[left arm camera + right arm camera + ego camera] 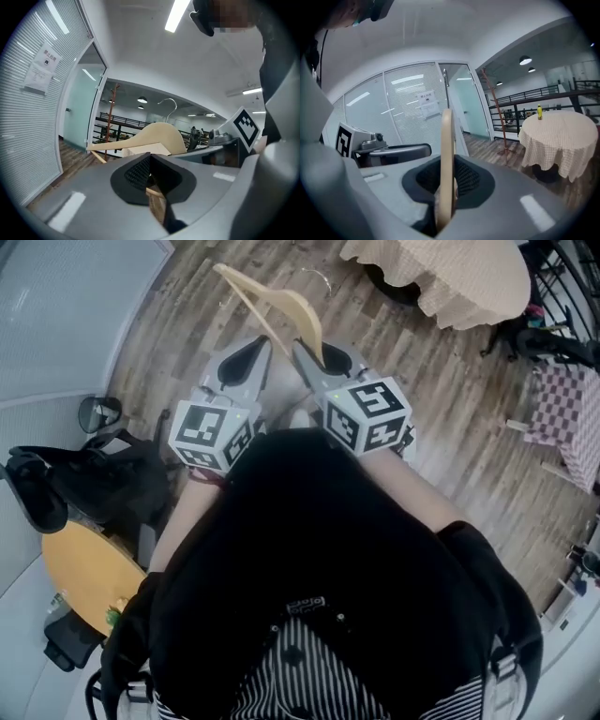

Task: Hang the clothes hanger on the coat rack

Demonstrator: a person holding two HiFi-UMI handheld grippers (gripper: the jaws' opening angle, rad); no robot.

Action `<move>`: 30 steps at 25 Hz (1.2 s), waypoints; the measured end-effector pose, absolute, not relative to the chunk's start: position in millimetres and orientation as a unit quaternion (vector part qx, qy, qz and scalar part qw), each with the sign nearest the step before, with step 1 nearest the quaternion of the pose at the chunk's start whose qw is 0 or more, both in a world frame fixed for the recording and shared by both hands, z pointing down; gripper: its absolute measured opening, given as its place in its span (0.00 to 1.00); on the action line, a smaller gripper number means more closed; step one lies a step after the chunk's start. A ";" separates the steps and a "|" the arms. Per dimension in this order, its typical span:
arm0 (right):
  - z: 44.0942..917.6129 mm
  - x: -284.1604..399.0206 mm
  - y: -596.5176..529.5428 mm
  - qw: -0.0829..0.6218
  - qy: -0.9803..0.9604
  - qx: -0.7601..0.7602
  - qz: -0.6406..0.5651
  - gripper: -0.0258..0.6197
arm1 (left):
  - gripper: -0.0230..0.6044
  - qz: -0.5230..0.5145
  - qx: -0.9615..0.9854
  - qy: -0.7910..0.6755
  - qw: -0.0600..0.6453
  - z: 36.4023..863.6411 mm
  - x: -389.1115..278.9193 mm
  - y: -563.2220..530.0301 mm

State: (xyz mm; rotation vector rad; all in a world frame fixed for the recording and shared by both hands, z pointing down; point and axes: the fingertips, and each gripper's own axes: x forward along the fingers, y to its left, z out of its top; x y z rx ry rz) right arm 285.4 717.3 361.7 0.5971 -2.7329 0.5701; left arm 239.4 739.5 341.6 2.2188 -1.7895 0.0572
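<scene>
The pale wooden clothes hanger (292,311) is held out in front of me above the wood floor, its wire hook (169,104) pointing up. My right gripper (317,354) is shut on the hanger's broad body (447,159), which stands edge-on between the pads. My left gripper (253,352) sits close beside it, its jaws closed down on the hanger's thin lower bar (155,192). The coat rack (495,112) is a slim reddish pole standing on the floor farther off, near the glass door; its pole (110,118) also shows in the left gripper view.
A round table with a beige cloth (452,279) stands ahead on the right, with a yellow bottle (539,111) on it. A checkered cloth (568,420) is at far right. A black bag (98,479) and a small round wooden table (86,579) are at left.
</scene>
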 end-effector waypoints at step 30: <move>361.6 309.8 586.9 0.099 -0.909 0.356 0.195 0.12 | 0.04 0.015 0.845 -0.507 0.166 338.0 248.3 582.6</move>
